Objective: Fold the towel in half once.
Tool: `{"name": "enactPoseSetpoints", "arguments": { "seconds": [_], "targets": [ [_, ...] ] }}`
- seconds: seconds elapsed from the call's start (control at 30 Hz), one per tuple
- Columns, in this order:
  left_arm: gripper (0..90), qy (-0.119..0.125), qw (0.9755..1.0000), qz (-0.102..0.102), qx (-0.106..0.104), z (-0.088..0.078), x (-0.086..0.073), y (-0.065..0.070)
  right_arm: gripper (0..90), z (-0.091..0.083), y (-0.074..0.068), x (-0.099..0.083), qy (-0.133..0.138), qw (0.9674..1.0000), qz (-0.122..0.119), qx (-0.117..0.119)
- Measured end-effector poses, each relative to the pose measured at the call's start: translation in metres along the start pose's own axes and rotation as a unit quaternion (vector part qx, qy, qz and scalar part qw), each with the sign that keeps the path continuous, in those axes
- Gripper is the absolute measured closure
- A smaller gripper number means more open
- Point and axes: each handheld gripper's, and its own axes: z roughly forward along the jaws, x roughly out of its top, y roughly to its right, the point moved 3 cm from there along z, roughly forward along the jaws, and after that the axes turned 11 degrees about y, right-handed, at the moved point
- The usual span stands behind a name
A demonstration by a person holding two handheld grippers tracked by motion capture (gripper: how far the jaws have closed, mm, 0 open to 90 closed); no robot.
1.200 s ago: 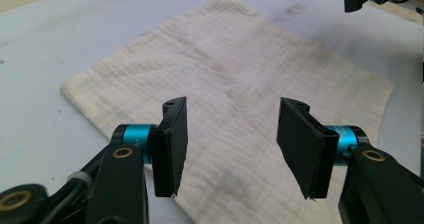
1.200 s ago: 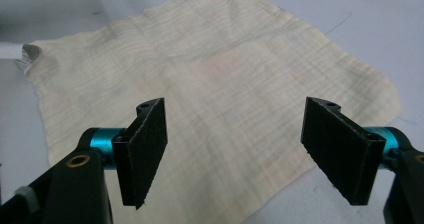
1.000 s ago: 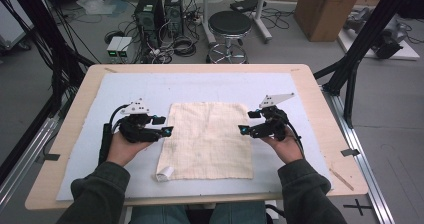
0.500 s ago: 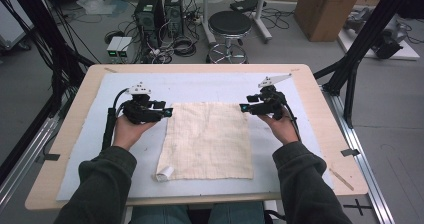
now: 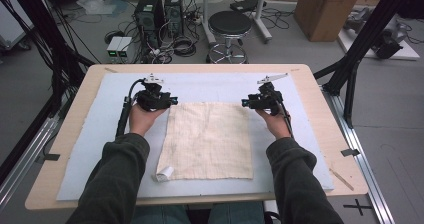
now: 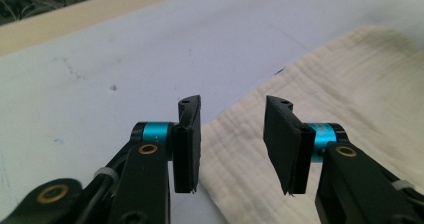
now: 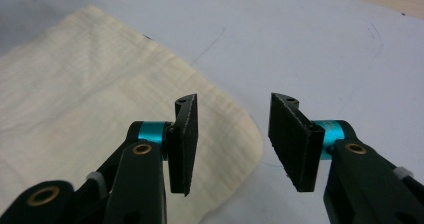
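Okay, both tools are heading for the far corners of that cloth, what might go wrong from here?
1. The cloth lies flat on the mat, so the left tool and right tool, jaws just closing with nothing pinched, may slide over the corners.
2. One corner caught first could skew the cloth.
3. The near left corner is already curled and may bunch when pulled.
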Motion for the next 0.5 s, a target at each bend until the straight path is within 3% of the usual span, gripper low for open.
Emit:
{"name": "enactPoseSetpoints", "arguments": {
  "seconds": [0.13, 0.3, 0.33, 0.4, 0.5],
  "targets": [
    [53.4, -0.024, 0.9992, -0.020, 0.027, 0.010, -0.011, -0.006, 55.0, 0.009, 0.005, -0.008, -0.023, 0.9997, 0.010, -0.007],
    [55.0, -0.042, 0.9985, -0.017, 0.032, 0.022, -0.019, -0.005, 57.6, 0.017, 0.010, -0.016, -0.045, 0.9984, 0.025, -0.023],
    [55.9, -0.052, 0.9980, -0.011, 0.036, 0.024, -0.021, -0.004, 58.4, 0.019, 0.011, -0.017, -0.046, 0.9982, 0.028, -0.024],
    [56.8, -0.069, 0.9967, -0.019, 0.038, 0.028, -0.027, -0.005, 60.9, 0.020, 0.012, -0.018, -0.051, 0.9979, 0.029, -0.028],
    [62.4, -0.072, 0.9963, -0.016, 0.046, 0.029, -0.028, -0.006, 62.9, 0.024, 0.012, -0.020, -0.059, 0.9975, 0.027, -0.030]
  ]
}}
